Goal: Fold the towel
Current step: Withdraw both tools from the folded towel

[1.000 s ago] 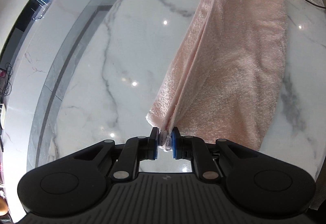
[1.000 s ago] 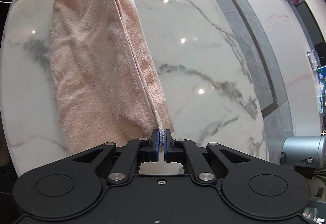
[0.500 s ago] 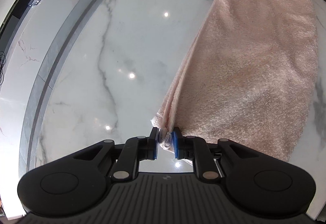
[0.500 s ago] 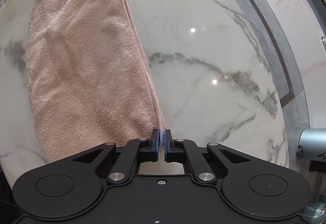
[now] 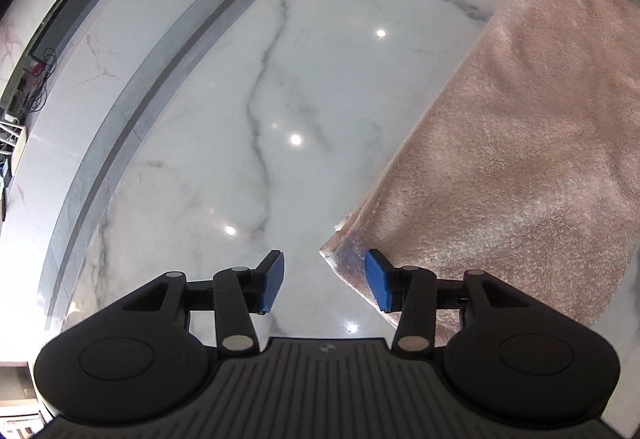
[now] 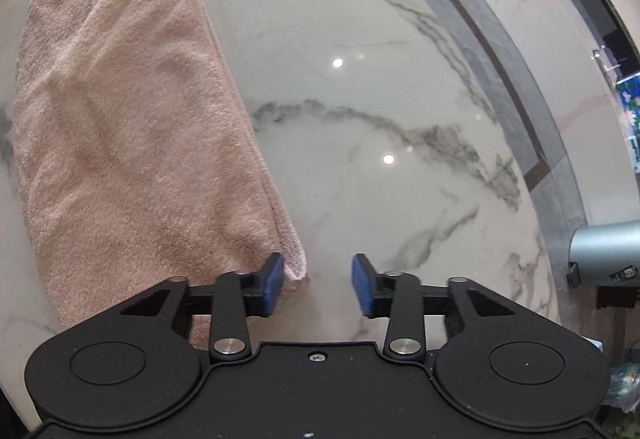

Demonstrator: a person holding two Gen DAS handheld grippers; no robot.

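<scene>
1. The towel (image 5: 520, 143) (image 6: 132, 111) is pale pink terry with a nubbly pile
2. It lies flat on the white marble table (image 5: 280, 119), folded into a long doubled rectangle
3. Its layered edges run together along one long side, the near corners slightly splayed

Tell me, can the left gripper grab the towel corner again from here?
Probably yes. The left gripper, jaws opening, sits right over the towel corner, with nothing in between.

Glossy white marble table (image 5: 304, 87) (grey-veined) carries a pink towel (image 6: 132, 127), seemingly folded double, lying flat
</scene>
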